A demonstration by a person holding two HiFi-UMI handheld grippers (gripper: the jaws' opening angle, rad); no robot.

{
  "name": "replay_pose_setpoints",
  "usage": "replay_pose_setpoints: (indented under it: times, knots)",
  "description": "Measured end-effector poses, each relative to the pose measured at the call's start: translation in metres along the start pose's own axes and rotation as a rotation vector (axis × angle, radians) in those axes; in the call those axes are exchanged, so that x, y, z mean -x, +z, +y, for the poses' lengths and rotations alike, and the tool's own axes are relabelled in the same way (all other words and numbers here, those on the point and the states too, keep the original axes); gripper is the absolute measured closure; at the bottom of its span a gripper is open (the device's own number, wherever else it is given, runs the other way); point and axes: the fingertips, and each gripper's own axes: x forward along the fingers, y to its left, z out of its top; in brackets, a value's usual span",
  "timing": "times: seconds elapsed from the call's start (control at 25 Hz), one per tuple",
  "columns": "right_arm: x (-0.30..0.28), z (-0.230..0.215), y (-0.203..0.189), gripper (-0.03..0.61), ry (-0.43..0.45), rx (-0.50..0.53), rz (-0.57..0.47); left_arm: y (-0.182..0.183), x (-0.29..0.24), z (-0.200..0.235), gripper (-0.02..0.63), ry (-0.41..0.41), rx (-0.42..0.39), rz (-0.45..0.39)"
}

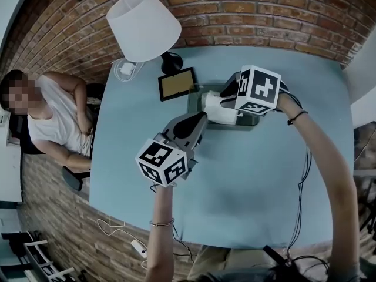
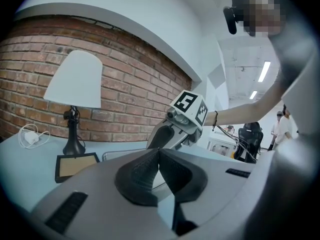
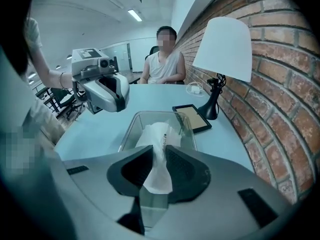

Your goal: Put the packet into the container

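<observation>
- One blue table (image 1: 282, 187) carries everything. Its near half is bare, which gives both arms room to reach the far edge.
- At 10 o'clock from the container, a white-shaded lamp (image 1: 144, 25) stands against the brick wall, clear of the working path.
- Toward 12 o'clock on the table sits a clear container (image 3: 131, 129) with its mouth up. It holds only the packet's far end.
- At 9 o'clock from the container, a dark picture frame (image 1: 176, 83) lies just beside it, apart from its wall.
- At 7 o'clock from the container, the left gripper (image 2: 159, 151) hovers with its jaws closed together on nothing, probably ready to steady the container.
- Over the container's 3 o'clock side, the right gripper (image 3: 159, 153) tips downward, its jaws pinching the packet's near end so the rest hangs free.
- Smallest is the white packet (image 3: 161, 134), which droops from those jaws into the container. I cannot tell whether it touches the floor, and release looks like the remaining step.
</observation>
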Motion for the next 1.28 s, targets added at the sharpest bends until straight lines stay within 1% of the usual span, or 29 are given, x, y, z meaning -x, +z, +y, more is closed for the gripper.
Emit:
replay_pose_setpoints:
  times: [0.32, 0.68, 1.0, 1.16, 1.28]
  knots:
    - [-0.017, 0.002, -0.01, 0.491, 0.033, 0.013, 0.041, -0.004, -0.009, 0.005, 0.604, 0.014, 0.02, 0.0]
    - [-0.025, 0.003, -0.007, 0.491, 0.056, 0.003, 0.062, -0.006, -0.008, 0.011, 0.604, 0.037, 0.029, -0.003]
    - [-0.03, -0.009, -0.007, 0.488, -0.003, -0.084, 0.09, -0.009, -0.009, 0.014, 0.604, 0.039, 0.039, -0.001]
    - [-0.031, -0.017, -0.013, 0.449, -0.05, -0.102, 0.114, -0.011, -0.01, 0.015, 0.604, 0.038, 0.042, -0.001]
    - [-0.029, -0.017, -0.012, 0.44, -0.049, -0.129, 0.086, -0.011, -0.009, 0.014, 0.604, 0.038, 0.043, -0.003]
